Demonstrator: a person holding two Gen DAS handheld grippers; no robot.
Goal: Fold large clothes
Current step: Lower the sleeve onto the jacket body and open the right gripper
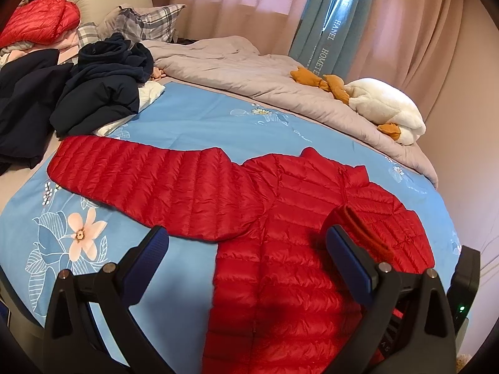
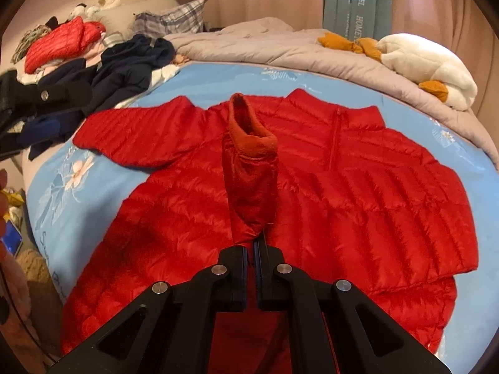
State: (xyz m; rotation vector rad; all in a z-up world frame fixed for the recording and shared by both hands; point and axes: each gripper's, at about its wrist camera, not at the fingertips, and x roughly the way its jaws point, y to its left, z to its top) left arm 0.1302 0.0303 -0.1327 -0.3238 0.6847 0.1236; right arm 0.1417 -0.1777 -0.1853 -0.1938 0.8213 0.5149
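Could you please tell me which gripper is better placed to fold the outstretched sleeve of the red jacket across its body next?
Probably the left gripper: it is open, holds nothing and hovers just short of the outstretched sleeve. The right gripper is shut on the other cuff.

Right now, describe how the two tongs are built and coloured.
Left tongs: black angular frame, silver rivets, blue textured pads on the fingers. Right tongs: same black frame with silver rivets, and a small green light on its body.
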